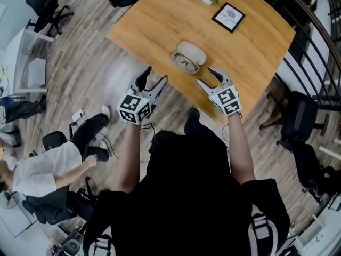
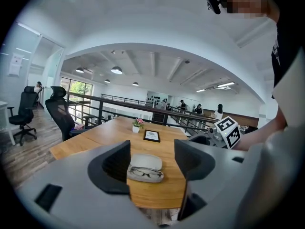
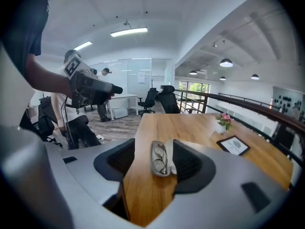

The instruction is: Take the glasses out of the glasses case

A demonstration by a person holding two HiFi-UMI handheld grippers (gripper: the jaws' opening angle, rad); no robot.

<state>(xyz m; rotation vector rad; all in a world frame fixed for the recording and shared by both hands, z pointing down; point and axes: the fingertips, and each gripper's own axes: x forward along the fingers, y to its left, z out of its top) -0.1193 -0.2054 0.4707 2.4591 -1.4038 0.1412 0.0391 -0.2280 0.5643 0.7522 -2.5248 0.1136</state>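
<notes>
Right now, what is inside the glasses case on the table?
A pair of dark-framed glasses lies in the open glasses case. Whatever is beneath them is covered.

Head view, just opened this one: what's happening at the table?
A person stands at the near edge of the wooden table with a gripper in each hand. The left gripper and right gripper both have open, empty jaws and point at the glasses case, which lies open with the glasses inside. Neither gripper touches the case yet.
</notes>
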